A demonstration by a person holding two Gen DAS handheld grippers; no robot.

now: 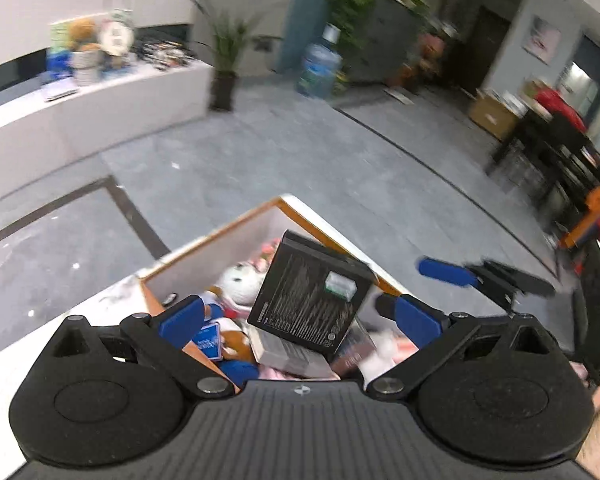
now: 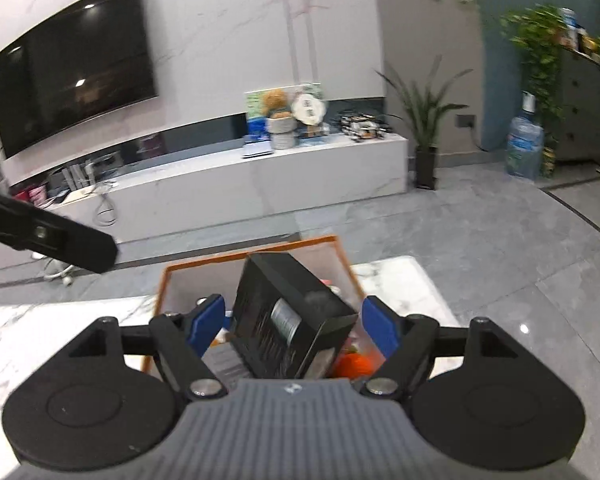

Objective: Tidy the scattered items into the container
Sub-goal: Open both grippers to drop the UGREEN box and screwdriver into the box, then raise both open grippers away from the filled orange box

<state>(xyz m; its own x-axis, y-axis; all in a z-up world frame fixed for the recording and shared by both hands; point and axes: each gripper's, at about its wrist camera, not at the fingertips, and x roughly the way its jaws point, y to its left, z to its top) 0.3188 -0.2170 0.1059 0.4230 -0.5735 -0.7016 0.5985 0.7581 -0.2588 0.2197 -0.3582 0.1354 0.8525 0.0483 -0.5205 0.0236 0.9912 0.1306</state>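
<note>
A white marbled tabletop point(image 2: 400, 280) carries an open container point(image 2: 342, 258) with an orange rim and pale walls. It is already crowded: a white plush toy point(image 1: 240, 284), a brown plush toy point(image 1: 236, 342), a small blue card pack point(image 1: 208, 342), a flat grey box point(image 1: 288, 354) and an orange item point(image 2: 354, 364) lie inside.

On top of this heap sits a black box point(image 2: 288, 320), the thing in play. It is inside the container's walls but not settled: it leans on one edge, its long axis rising away from both cameras toward the far rim, its upper corner standing above the rim. It is matte black with columns of fine pale print and a small silver label on its broad face.

The right gripper point(image 2: 294, 320) is the nearer one. Its blue-padded fingers point(image 2: 208, 316) stand spread on either side of the box, with a clear gap on each side, so nothing is pinched. The box lies straight ahead between them, slightly below.

The left gripper point(image 1: 296, 316) hovers over the container's near side, its fingers point(image 1: 182, 316) also spread wide and empty; the box lies ahead of them, apart.

Judgement: the box looks released and may tip or need nudging flat.
</note>
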